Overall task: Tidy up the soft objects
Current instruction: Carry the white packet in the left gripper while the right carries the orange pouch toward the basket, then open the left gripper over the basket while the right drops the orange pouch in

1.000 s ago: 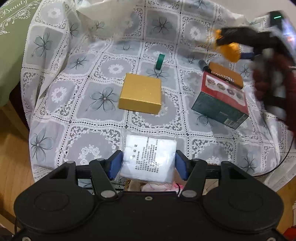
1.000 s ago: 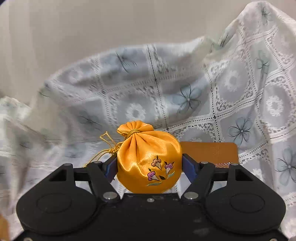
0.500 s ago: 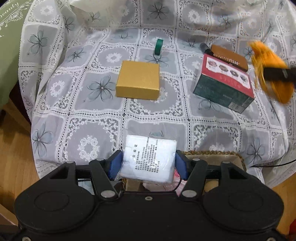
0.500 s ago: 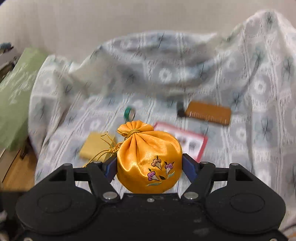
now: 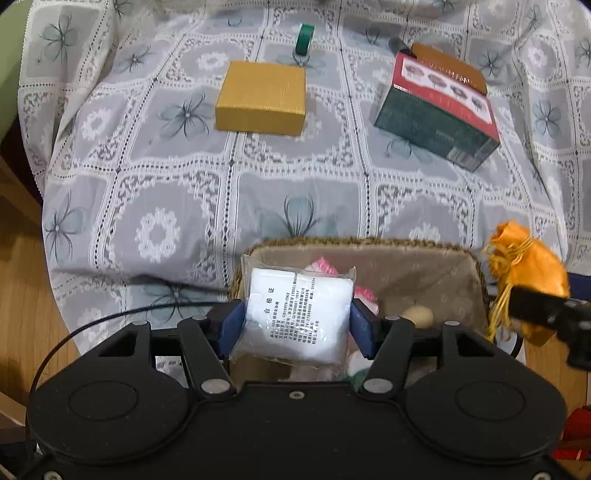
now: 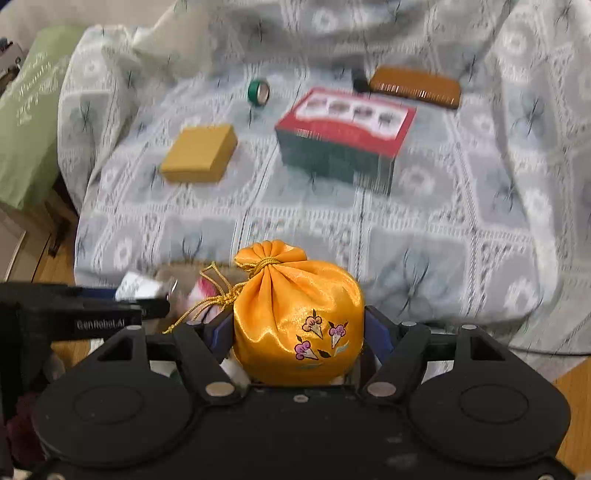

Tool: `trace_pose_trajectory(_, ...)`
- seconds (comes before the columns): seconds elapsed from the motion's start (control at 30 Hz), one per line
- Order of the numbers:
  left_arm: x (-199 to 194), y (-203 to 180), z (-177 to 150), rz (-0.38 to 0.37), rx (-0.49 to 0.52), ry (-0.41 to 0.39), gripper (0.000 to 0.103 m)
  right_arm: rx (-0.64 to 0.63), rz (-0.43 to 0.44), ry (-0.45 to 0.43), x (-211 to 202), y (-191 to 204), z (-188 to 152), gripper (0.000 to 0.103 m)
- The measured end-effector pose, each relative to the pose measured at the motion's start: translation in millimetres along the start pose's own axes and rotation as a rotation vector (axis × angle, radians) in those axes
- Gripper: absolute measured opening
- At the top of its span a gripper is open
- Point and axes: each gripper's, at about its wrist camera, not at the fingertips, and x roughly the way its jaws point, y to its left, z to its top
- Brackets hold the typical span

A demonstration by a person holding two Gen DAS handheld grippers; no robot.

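Soft things were the business at hand, and two of them were already in the tongs. The left tongs (image 5: 297, 317) were clamped on a white packet (image 5: 295, 314) sealed in clear film, the blue pads pressing its two sides, held just over the near left corner of a woven basket (image 5: 369, 245) that sat at the near edge of the cloth-covered bench (image 5: 177, 192). The right tongs (image 6: 297, 332) were clamped on an orange satin pouch (image 6: 297, 317) with a gathered neck and a gold drawstring (image 6: 218, 291), hanging beside the basket's right rim.

The packet looked light and cushiony. Its film would likely be slick, so a squeeze across the padded middle, as held, seemed the safest place; the loose sealed edge at the far end would probably slip or tear. The pouch looked plump and yielding, its satin smooth enough to slide out of a light grip. Its round body filled the gap between the pads, which seemed a sound hold, while the neck under the cord would be a firmer alternative. The dangling drawstring could snag on the wicker rim.

Inside the basket lay something pink (image 5: 323, 266) and a small pale round thing (image 5: 417, 315), neither clear enough to name. Farther off on the bench stood a gold box (image 5: 262, 98), a red and green carton (image 5: 436, 118), a brown comb (image 6: 415, 86) and a green tape roll (image 5: 304, 35), all stiff-looking and likely not wanted.
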Motion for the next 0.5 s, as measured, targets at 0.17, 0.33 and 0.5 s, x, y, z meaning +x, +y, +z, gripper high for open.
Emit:
trace_pose_trajectory(0.17,1,0,-6,-0.003,0.015,0.028,0.058,-0.017,0.011,0.042,8,7,-6,0.071)
trace_pose_trajectory(0.33,1,-1,-7,-0.006,0.019,0.027,0.065,-0.025,0.029,0.035,6,10,-2,0.074)
trace_pose_trajectory(0.5,-2,-3,-8,-0.014,0.034,0.016,0.077,-0.01,0.044,0.018,2,10,4,0.076)
